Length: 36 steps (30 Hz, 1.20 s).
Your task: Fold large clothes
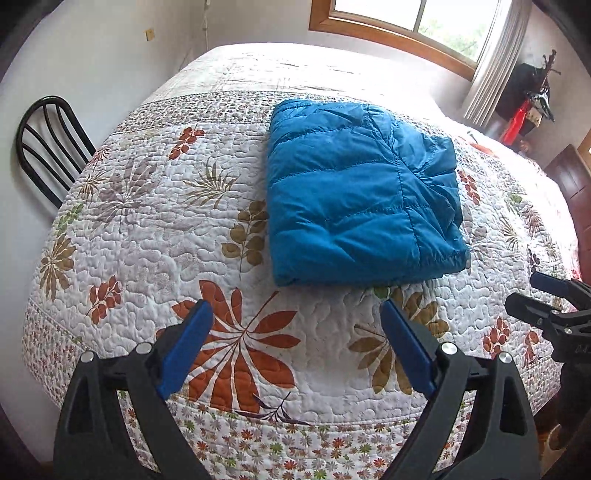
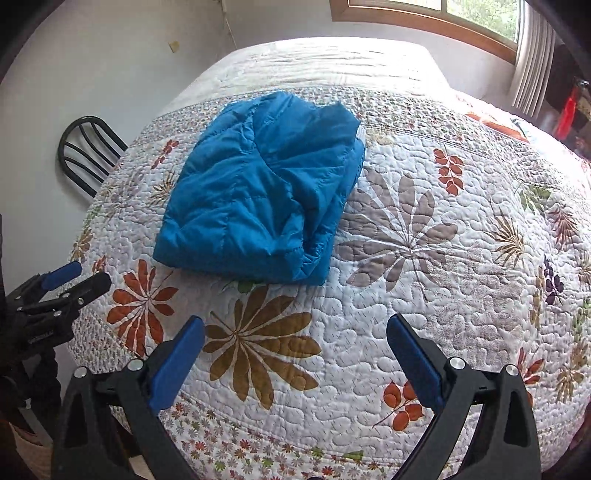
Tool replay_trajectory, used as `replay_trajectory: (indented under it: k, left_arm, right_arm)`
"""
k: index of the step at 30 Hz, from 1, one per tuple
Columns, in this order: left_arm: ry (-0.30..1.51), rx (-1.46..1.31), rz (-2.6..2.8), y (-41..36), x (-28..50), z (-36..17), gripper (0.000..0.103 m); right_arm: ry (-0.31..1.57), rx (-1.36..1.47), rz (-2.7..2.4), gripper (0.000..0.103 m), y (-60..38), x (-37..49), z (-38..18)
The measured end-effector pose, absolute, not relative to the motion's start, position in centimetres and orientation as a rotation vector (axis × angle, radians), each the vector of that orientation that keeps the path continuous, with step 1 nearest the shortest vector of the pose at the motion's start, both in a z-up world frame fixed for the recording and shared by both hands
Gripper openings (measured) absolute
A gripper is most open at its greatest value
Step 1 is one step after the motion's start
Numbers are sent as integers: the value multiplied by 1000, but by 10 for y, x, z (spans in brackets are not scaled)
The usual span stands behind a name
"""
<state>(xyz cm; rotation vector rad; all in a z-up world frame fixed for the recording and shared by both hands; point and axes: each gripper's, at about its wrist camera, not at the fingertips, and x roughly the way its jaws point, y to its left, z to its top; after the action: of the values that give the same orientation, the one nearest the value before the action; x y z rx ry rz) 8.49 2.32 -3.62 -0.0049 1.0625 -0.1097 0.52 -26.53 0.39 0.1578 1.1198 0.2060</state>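
Bed (image 1: 140, 236) under floral quilt fills room, window (image 1: 417, 22) behind, black chair (image 1: 48, 144) at far side. Blue puffer jacket (image 1: 354, 192) lies mid-quilt, folded into compact rectangular bundle, layers stacked, one edge slightly rumpled in right wrist view. Fold looks essentially finished; at most light tidying of loose edge left. Left gripper (image 1: 295, 328) above near edge of bed, jaws spread wide, nothing between them. Right gripper (image 2: 295, 343) likewise wide open, empty, clear of jacket. Both point down at quilt, apart from bundle.
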Motion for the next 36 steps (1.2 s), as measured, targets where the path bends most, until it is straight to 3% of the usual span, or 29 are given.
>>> replay_trajectory:
  k: [17,36]
  left_arm:
    - [994,42,-59,18,31,10,93]
    - [1001,23,-71,21,22,14,93]
  right_arm:
    - [1053,151,206,99,-267,-44,50]
    - [1050,150,219,99,-267,-53,54]
